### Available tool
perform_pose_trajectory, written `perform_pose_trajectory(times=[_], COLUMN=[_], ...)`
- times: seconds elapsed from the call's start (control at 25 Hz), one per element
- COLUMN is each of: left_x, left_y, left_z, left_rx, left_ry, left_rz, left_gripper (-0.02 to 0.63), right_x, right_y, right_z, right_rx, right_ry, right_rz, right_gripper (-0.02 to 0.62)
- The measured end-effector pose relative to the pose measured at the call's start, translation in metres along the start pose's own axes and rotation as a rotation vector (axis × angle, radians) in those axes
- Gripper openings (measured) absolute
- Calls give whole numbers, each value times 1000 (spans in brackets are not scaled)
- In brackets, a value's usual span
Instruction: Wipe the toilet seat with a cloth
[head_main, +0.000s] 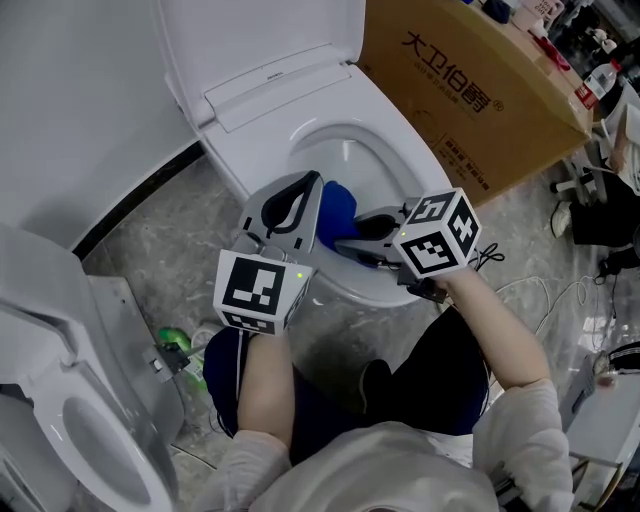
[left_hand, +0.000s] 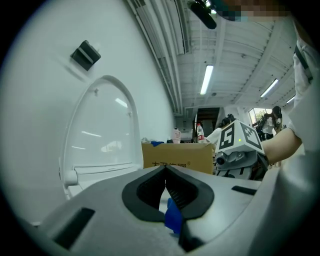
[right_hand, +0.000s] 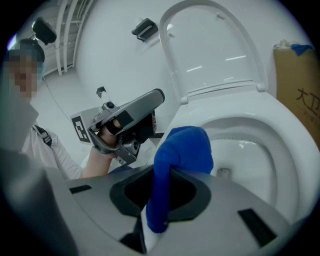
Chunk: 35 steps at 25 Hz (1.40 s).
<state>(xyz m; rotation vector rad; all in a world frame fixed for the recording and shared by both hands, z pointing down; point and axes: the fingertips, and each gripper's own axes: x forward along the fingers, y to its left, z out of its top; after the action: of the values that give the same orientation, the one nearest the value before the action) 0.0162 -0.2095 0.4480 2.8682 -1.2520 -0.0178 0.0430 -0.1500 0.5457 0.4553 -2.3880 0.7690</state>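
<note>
As cloth (right_hand: 185, 147) is soft, limp & lt, best pinched at bunched fold | clamped by R gripper (right_hand: 167, 172) | L gripper (left_hand: 164, 170) closed, empty

Toilet seat (head_main: 415, 165) & raised lid (head_main: 260, 40): white, hard, smooth, high gloss, w/ light streaks mirrored on the lid. Cloth (head_main: 337, 212): blue, soft napped fabric, matt, fuzzy at the folds. Left tool (head_main: 295, 205) & right tool (head_main: 365, 238): grey plastic shells, smooth, matt to satin. Pads (left_hand: 179, 192): black, rubber-like, ribbed, dull. Box (head_main: 470, 90): brown cardboard, matt, printed. Floor (head_main: 170, 250): grey marbled stone look, slight sheen. Sleeve (head_main: 520, 410): white woven fabric, matt.
</note>
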Motion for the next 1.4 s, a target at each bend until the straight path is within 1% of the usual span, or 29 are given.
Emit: perform_pose_trajectory(times=[0.12,0.36,0.72,1.4], left_x=[1,2,1,2], left_y=[2,1,0,-4], left_z=[-2,-3,-4,-7], left_rx=[-9,-5,-7,-12], left_ry=[-3,0,5,9], left_rz=[-2,-3,-7,-24], left_gripper=[8,8,8,8], right_x=[-4,-14,-30,-61], right_y=[-1,-3,-3,-19], right_z=[-5,-18,-34,-61], right_rx=[19,26,13,25], right_ry=[5,24,71,121], right_rz=[4,-13,-45,-143], right_gripper=[54,54,54,54])
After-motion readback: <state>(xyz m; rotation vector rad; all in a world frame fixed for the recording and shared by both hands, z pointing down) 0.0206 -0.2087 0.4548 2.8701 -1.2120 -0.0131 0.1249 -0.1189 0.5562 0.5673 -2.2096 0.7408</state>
